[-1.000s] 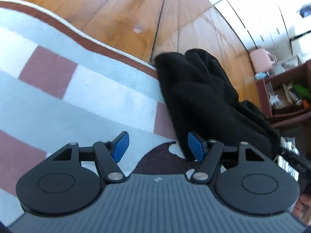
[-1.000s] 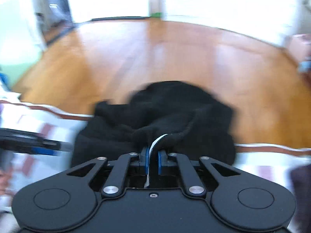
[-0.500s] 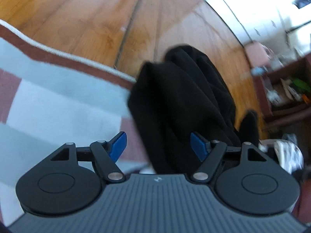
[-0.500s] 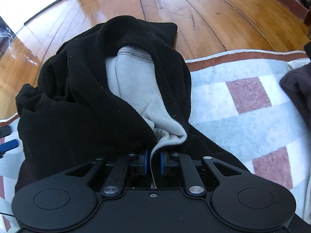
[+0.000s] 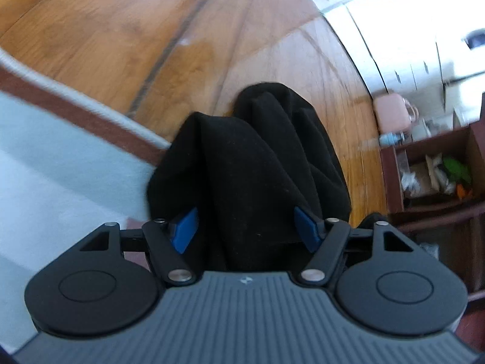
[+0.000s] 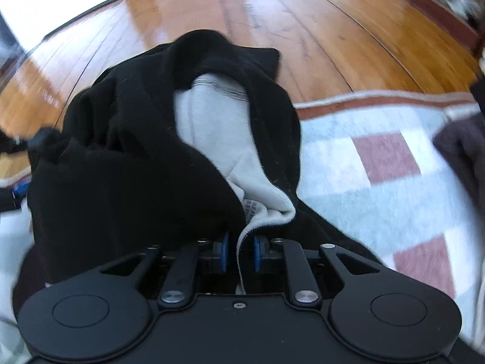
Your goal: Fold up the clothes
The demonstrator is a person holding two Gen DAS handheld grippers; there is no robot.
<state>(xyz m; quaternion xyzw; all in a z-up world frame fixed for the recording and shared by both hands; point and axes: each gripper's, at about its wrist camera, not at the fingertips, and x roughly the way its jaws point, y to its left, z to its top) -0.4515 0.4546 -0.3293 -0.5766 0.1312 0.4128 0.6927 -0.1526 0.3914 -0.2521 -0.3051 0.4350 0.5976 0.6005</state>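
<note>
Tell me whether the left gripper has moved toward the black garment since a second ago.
Yes. The left gripper closed in: the black garment, earlier right of it, now sits between its fingers.

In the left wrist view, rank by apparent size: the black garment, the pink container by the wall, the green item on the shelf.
1. Black garment, by far the largest, though it lies nearest the camera.
2. Pink container.
3. Green item, smallest; the gap between the last two is modest and both are blurred.

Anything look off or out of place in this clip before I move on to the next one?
Mostly the hoodie: it sits bunched up, grey lining showing, and part of it hangs past the rug edge onto the wood floor instead of lying flat. The right gripper pinches its edge; the left gripper is open around a black fold.
</note>
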